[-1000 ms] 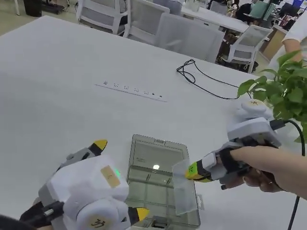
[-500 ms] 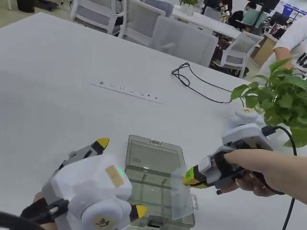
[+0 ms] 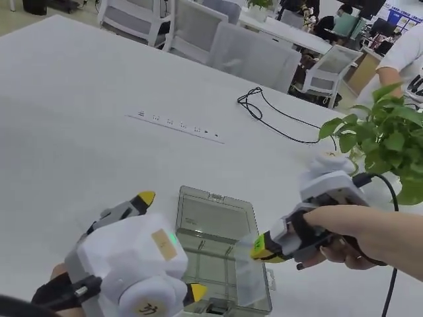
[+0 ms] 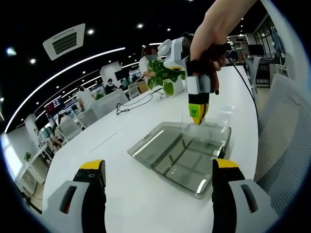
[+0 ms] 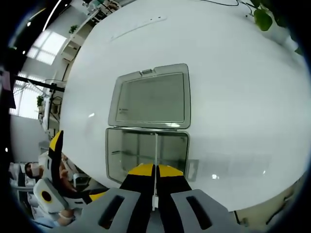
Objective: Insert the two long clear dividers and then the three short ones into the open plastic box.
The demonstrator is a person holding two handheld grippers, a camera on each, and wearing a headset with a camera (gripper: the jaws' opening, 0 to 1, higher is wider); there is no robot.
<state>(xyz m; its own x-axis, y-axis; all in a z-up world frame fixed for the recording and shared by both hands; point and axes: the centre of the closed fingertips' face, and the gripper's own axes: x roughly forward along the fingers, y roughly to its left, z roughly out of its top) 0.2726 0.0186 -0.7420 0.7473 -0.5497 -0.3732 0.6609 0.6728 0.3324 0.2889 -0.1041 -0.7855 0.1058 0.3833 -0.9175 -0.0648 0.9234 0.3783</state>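
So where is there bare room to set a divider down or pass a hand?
Widest free patch: the table left of the box, near side of the power strip. A band lies between strip and box; more bare table runs toward the cable and plant. Crowded: over the box, where the right gripper holds a divider and the open left gripper flanks it.

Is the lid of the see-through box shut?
No, the lid lies open, flat on the table, hinged back from the box.
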